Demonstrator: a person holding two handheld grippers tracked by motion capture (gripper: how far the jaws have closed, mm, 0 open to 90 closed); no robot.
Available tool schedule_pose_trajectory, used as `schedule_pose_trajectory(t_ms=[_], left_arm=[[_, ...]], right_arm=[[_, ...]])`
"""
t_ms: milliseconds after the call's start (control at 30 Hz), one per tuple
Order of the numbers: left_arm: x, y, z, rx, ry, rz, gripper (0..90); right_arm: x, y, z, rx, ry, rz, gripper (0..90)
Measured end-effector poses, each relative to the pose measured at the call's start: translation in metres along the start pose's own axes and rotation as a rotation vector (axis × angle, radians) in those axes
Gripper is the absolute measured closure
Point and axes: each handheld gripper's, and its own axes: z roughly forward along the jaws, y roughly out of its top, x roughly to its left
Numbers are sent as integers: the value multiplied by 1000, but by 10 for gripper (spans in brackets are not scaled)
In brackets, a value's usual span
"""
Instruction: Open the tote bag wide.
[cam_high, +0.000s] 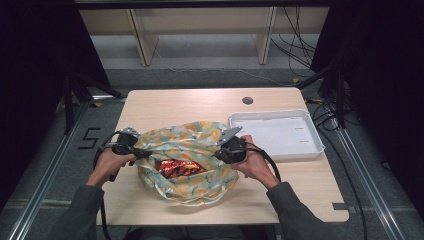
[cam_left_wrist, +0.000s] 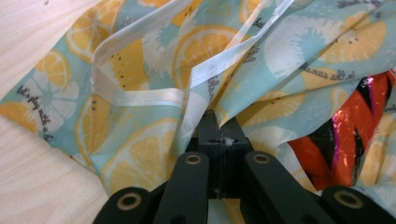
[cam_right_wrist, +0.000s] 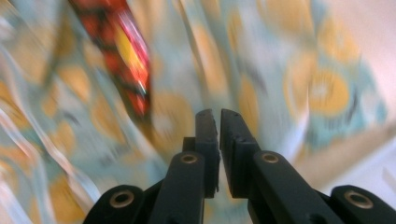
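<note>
Crinkled citrus-print fabric bag (cam_high: 187, 162) pinched by left gripper (cam_left_wrist: 219, 123); right gripper (cam_right_wrist: 217, 116) jaws nearly together, empty.

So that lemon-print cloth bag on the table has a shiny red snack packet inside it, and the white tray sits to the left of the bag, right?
Not quite. The white tray sits to the right of the lemon-print cloth bag, not the left, as the high view shows. The rest holds: the bag lies on the table with a shiny red snack packet inside.
</note>
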Motion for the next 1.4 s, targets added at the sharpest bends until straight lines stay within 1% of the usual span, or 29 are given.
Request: schedule_pose_trajectory(t_ms=[67, 133, 200, 267, 333, 367, 400, 467, 500, 533, 567, 633, 667, 700, 733, 800, 833, 867, 933, 1000, 1067, 1100, 1133, 1167, 1267, 1300, 1333, 1367, 1400], left_arm=[[-1, 1, 0, -3, 5, 4, 893], [-3, 1, -1, -2, 5, 16, 884], [-3, 2, -3, -7, 18, 22, 835], [-7, 3, -7, -20, 0, 7, 725], [-10, 5, -11, -24, -14, 22, 619], [-15, 7, -18, -12, -22, 47, 619], [-23, 10, -29, -1, -5, 43, 474], [-35, 13, -44, -33, 11, 67, 427], [-40, 14, -49, -44, 18, 80, 430], [-48, 14, -52, -75, 15, 109, 450], [-56, 13, -55, -81, -8, 126, 498], [-70, 9, -54, -72, -69, 195, 619], [-70, 9, -54, -72, -69, 195, 678], [-82, 2, -44, -16, -93, 225, 716], [-84, -1, -39, 17, -92, 237, 747], [-84, -8, -30, 64, -65, 247, 793], [-83, -10, -27, 95, -49, 252, 819], [-83, -13, -23, 108, -45, 246, 836], [-84, -16, -19, 154, -49, 268, 858], [-85, -19, -16, 172, -46, 262, 865], [-85, -21, -16, 179, -42, 265, 872], [-86, -28, -15, 199, -42, 259, 873], [-86, -32, -15, 205, -40, 265, 875], [-86, -37, -14, 216, -43, 248, 877], [-83, -48, -12, 245, -43, 238, 881], [-82, -52, -10, 254, -42, 236, 882], [-83, -55, -7, 258, -40, 232, 882], [-83, -56, -5, 279, -31, 239, 883], [-82, -58, -3, 289, -15, 267, 882]], right_arm=[[4, 10, 0, -23, 0, -30, 886], [4, 17, 8, -3, -21, -53, 894], [-2, 17, 20, 17, -44, -37, 899], [-9, 14, 31, 44, -63, -37, 900], [-10, 10, 35, 61, -69, -19, 900], [-10, 10, 35, 61, -69, -19, 900], [-12, 10, 36, 62, -62, -5, 900], [-12, 10, 35, 56, -58, -3, 900], [-10, 11, 34, 61, -62, 26, 900], [-12, 11, 33, 55, -57, 0, 900], [-12, 12, 33, 49, -59, 2, 900], [-8, 14, 31, 39, -55, 3, 900], [-8, 14, 31, 39, -55, 3, 900], [-3, 19, 28, 19, -45, -11, 900], [-1, 21, 27, 10, -40, -17, 900], [5, 26, 24, -7, -1, -13, 900], [10, 29, 23, -22, 24, -33, 900], [17, 32, 21, -30, 56, -50, 900], [31, 38, 21, -35, 121, -88, 900], [42, 40, 26, -5, 133, -126, 900], [44, 41, 30, 13, 118, -145, 900], [42, 42, 43, 49, 94, -131, 900], [40, 41, 47, 60, 85, -119, 900], [35, 41, 53, 57, 41, -136, 900], [20, 37, 62, 71, -9, -83, 900], [13, 36, 64, 74, -22, -108, 900], [12, 34, 65, 78, -32, -58, 900], [6, 33, 66, 74, -41, -85, 900], [4, 32, 67, 80, -46, -68, 900]])
